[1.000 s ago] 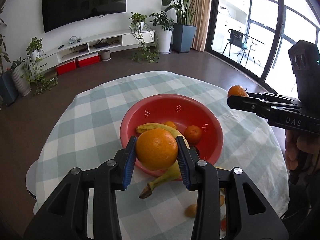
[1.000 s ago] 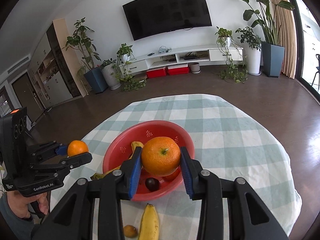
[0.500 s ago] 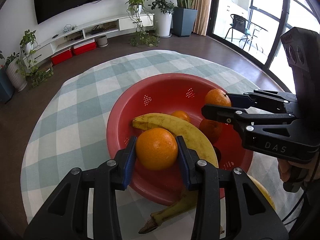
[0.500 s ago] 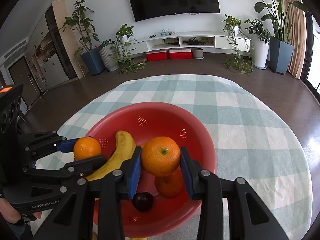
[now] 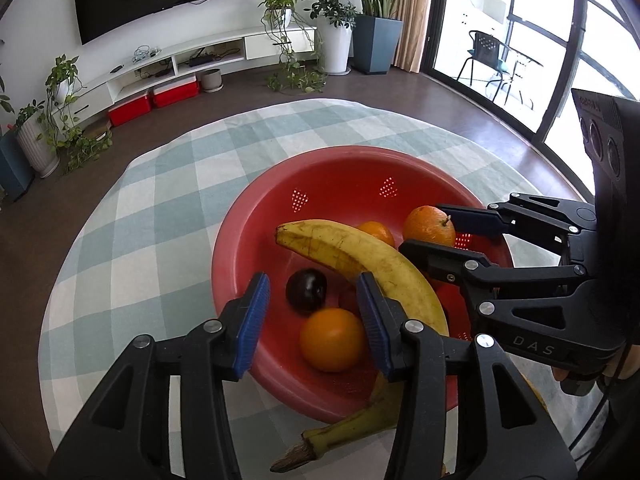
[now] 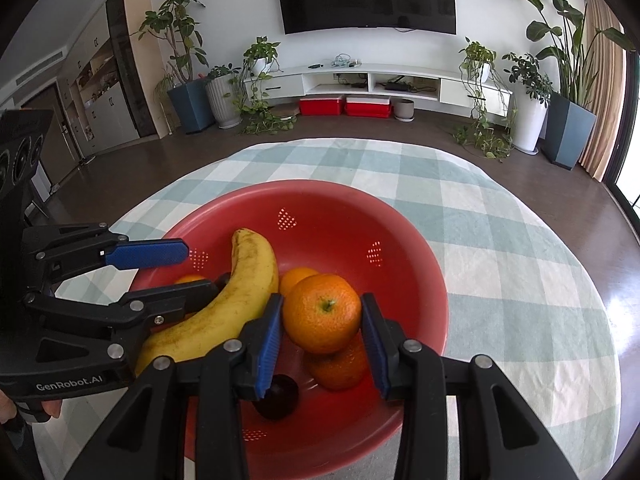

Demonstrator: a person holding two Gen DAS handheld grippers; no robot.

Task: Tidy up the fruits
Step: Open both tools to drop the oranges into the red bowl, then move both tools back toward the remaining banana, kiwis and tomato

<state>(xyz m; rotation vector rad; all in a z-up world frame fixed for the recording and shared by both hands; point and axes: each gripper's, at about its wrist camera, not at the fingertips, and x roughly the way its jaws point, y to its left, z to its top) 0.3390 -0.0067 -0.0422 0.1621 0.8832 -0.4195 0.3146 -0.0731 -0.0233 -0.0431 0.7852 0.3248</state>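
Below, orange (image 5: 333,339) loose in bowl (image 5: 256,240), between spread left claw (image 5: 313,321) pads.

Red bowl (image 5: 256,240), yellow banana (image 5: 360,256), green-white checked tablecloth (image 5: 160,184)

red bowl (image 6: 400,240): banana (image 6: 244,300), oranges, dark plum (image 5: 306,290) | one orange (image 6: 322,312) seemingly tong-held

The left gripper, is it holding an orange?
No, the left gripper is open, and the orange lies loose in the red bowl below it.
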